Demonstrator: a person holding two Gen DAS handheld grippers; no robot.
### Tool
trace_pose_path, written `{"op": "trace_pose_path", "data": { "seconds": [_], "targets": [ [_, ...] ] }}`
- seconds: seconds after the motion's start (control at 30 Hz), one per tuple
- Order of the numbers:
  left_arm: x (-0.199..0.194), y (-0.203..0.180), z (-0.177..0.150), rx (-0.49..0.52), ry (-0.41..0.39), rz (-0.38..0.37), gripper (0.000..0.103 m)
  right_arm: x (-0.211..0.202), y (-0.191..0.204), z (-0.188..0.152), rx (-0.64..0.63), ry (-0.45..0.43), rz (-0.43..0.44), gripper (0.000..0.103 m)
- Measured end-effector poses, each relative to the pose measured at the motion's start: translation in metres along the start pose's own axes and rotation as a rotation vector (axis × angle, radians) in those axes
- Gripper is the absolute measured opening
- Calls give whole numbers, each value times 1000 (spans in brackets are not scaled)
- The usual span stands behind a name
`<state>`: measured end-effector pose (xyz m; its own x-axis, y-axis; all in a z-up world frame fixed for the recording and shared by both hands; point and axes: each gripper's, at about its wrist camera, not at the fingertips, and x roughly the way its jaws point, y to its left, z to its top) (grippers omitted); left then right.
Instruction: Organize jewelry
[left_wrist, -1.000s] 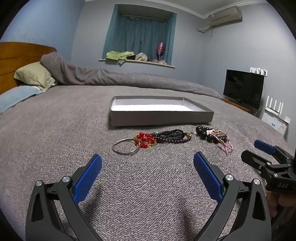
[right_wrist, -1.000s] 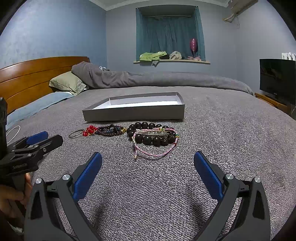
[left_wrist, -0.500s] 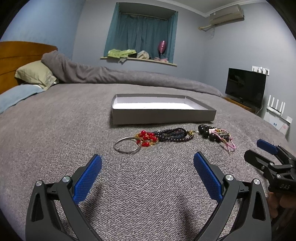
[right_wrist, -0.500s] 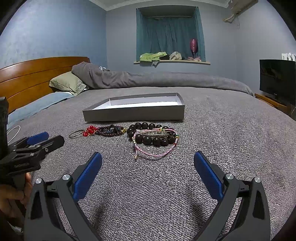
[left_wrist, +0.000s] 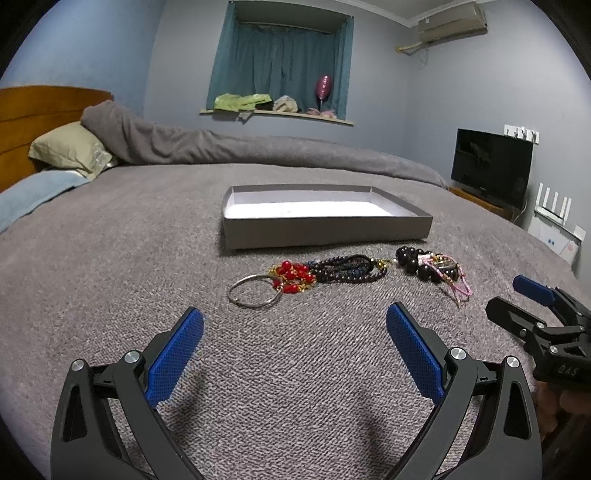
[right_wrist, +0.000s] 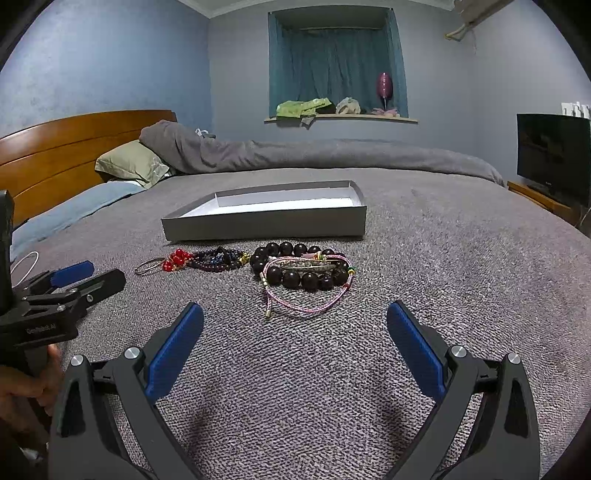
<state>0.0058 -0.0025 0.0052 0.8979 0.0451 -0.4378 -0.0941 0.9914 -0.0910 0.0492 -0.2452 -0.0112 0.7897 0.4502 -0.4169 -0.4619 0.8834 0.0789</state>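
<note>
Both claws, left claw (left_wrist: 294, 332) and right claw (right_wrist: 294, 332), gaped wide and held nothing above the grey bed (right_wrist: 461, 266). A metal ring (left_wrist: 253, 291), red beads (left_wrist: 293, 277), dark bead strands (left_wrist: 351, 268), a black bead bracelet (right_wrist: 301, 277) and pink cord (right_wrist: 306, 304) lay just before the shallow grey box (right_wrist: 266, 223).

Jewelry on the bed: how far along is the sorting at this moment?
Done: nothing visible; the box shows only its white floor. In hand: nothing; the left gripper and right gripper hang over the blanket with jaws wide apart. Left: the metal ring, red beads, dark strands, big black beads and pink cord, all outside the box.
</note>
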Motion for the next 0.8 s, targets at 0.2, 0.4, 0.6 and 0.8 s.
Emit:
{"op": "trace_pose_path", "data": {
  "seconds": [0.2, 0.4, 0.6, 0.8],
  "targets": [
    [-1, 5, 7, 6, 25, 25, 98, 4, -2, 5, 6, 27, 9, 98],
    [13, 17, 20, 29, 94, 47, 96, 7, 0, 12, -8, 33, 13, 97],
    [29, 23, 24, 36, 142, 36, 91, 12, 0, 21, -12, 42, 9, 90],
    [49, 28, 28, 24, 206, 5, 80, 23, -5, 27, 6, 81, 15, 81]
  ]
}}
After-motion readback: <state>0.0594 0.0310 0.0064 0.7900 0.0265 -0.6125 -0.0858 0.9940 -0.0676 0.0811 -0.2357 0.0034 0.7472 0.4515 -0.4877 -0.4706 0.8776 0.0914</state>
